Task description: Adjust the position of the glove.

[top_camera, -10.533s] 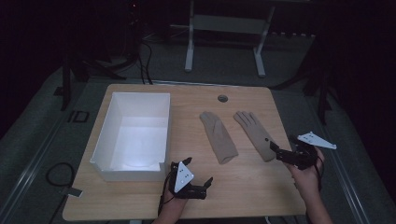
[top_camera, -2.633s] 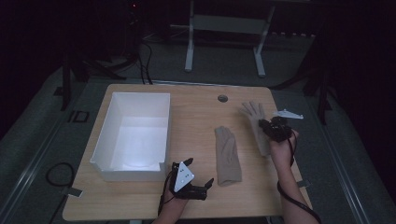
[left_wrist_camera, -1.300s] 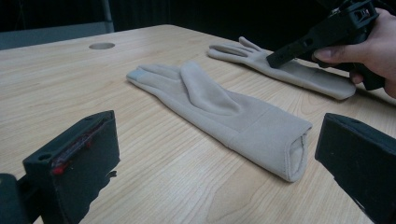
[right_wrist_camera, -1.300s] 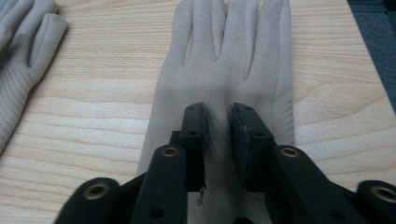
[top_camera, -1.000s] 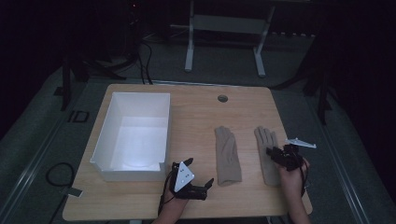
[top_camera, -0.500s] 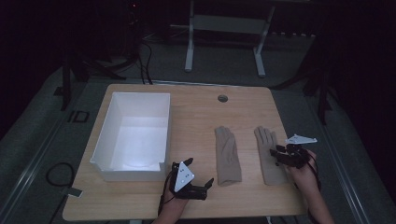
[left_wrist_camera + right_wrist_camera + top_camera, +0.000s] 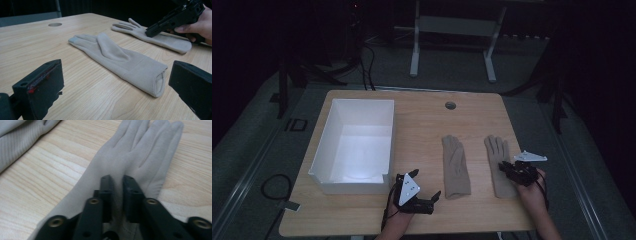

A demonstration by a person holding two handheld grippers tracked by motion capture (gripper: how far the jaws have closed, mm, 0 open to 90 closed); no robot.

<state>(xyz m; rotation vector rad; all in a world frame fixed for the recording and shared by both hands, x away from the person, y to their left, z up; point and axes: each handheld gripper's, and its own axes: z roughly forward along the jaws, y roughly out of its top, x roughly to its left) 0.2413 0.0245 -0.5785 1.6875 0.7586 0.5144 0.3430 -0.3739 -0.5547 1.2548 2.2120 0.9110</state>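
Note:
Two beige gloves lie flat on the wooden table, fingers pointing away from me. The left glove (image 7: 455, 165) (image 7: 117, 58) has its cuff nearest my left gripper (image 7: 426, 183) (image 7: 116, 75), which rests on the table open, its jaws wide apart with nothing between them. The right glove (image 7: 494, 149) (image 7: 140, 152) lies beside it at the right. My right gripper (image 7: 504, 165) (image 7: 117, 182) sits low over that glove's palm, jaws drawn almost together with the fabric pinched in the narrow gap. The right gripper (image 7: 152, 29) and the hand holding it also appear far off in the left gripper view.
A white open box (image 7: 357, 102) stands on the left half of the table (image 7: 422, 125), close to my left gripper. A round cable hole (image 7: 450, 105) sits near the far edge. A metal stand (image 7: 452, 25) is on the floor behind the table.
Over the past seconds the right gripper dragged the right glove toward me until it lay beside the left glove. In the last second it shifted slightly. The left gripper stayed still.

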